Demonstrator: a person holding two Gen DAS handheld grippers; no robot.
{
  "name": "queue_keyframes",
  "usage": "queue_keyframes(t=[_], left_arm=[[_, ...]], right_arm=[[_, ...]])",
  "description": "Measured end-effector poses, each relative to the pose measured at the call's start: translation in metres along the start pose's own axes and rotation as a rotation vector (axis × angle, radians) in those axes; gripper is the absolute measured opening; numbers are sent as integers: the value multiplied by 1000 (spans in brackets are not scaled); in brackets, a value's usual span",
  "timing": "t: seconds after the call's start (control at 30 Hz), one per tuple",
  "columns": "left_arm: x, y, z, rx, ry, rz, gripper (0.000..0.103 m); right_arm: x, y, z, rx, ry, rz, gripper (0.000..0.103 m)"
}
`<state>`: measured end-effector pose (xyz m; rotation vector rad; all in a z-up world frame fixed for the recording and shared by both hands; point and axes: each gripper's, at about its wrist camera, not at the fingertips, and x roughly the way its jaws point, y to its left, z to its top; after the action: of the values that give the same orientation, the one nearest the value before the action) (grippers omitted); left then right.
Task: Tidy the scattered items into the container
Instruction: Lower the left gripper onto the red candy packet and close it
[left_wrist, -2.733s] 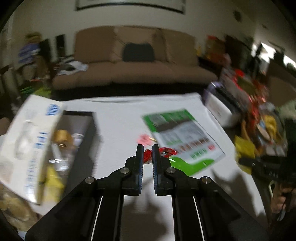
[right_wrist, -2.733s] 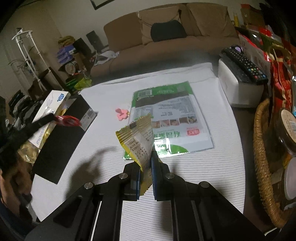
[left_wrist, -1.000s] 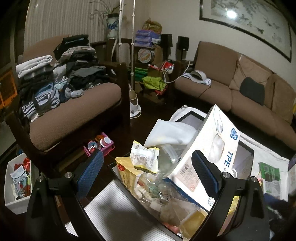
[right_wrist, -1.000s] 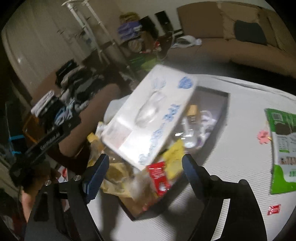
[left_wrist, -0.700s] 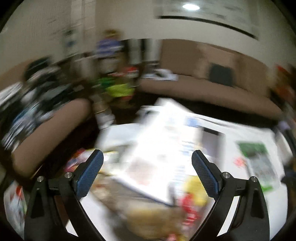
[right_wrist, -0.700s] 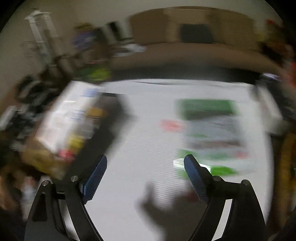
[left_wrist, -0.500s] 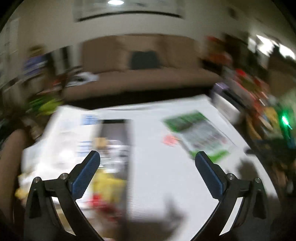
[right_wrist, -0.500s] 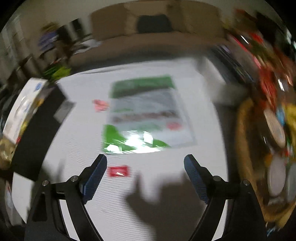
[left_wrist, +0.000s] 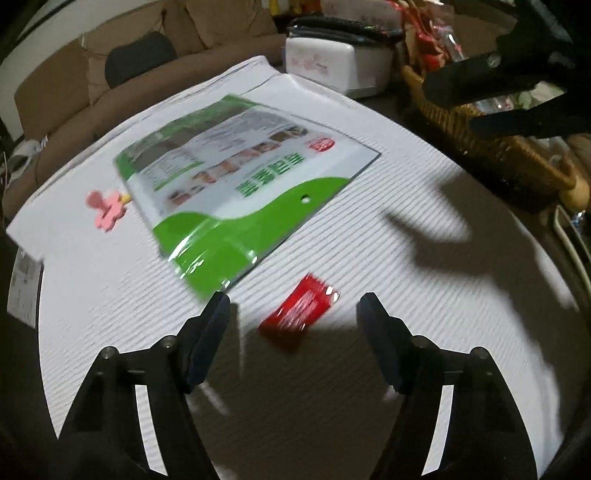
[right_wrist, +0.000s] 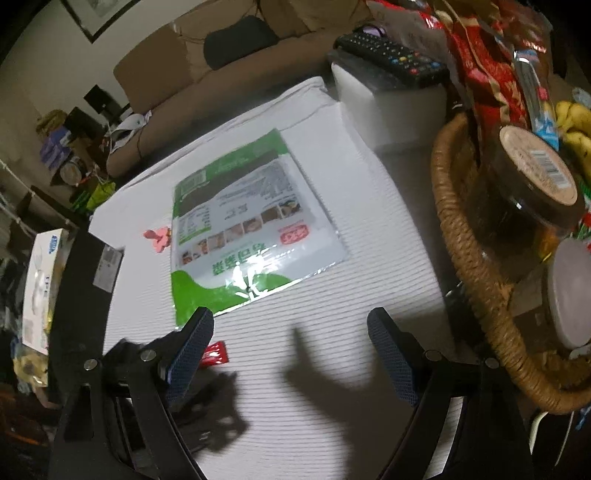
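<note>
Both grippers have swung back from the black container (right_wrist: 85, 280), emptied. Left gripper (left_wrist: 293, 306) closing, red sachet (left_wrist: 299, 312) between jaws, untouched, near the mat's front edge. Right gripper (right_wrist: 290, 326) wide open. Green pouch (left_wrist: 236, 184), pink flower (left_wrist: 109, 208) remain.

A small red packet (left_wrist: 300, 309) lies flat on the white mat, just below a large green-and-white pouch (left_wrist: 236, 181) lying face up, a pink flower-shaped piece (left_wrist: 107, 208) touching the pouch's left edge.
</note>
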<state>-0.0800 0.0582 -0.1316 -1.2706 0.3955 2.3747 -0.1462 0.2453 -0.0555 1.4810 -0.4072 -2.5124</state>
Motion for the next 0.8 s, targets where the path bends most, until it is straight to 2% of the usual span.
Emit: queue_keyframes(t=[0.07, 0.13, 0.17, 0.23, 0.27, 0.37, 0.5, 0.6, 0.67, 0.7, 0.73, 0.77, 0.8], left_arm=[[6, -1, 3, 19, 5, 5, 66], [5, 13, 4, -57, 18, -66, 42], [3, 20, 4, -89, 21, -72, 30], [2, 35, 3, -142, 39, -101, 1], [-1, 45, 1, -183, 41, -133, 1], [-11, 63, -1, -251, 21, -149, 0], [-48, 87, 9, -324, -75, -172, 0], [-73, 99, 15, -332, -117, -162, 0], [-75, 100, 17, -305, -96, -181, 2], [-72, 98, 16, -294, -68, -170, 14], [-64, 95, 15, -288, -36, -150, 33], [-54, 92, 12, -281, -3, -127, 41], [-46, 88, 9, -278, 15, -113, 45]], right_arm=[[-2, 3, 0, -20, 0, -2, 88], [-4, 6, 0, -46, -5, -14, 88], [-4, 6, 0, -54, -7, -23, 88], [-3, 4, 0, -50, -3, -30, 88], [-2, 2, 1, -36, 1, -23, 88], [-1, -6, 2, 16, 9, 7, 88], [0, -14, 2, 50, 12, 11, 88], [1, -16, 3, 62, 17, 16, 88], [1, -17, 2, 69, 17, 14, 88], [2, -17, 1, 73, 21, 17, 88], [3, -17, 1, 74, 26, 20, 88], [4, -16, 1, 71, 32, 22, 88], [5, -15, 0, 65, 36, 21, 88]])
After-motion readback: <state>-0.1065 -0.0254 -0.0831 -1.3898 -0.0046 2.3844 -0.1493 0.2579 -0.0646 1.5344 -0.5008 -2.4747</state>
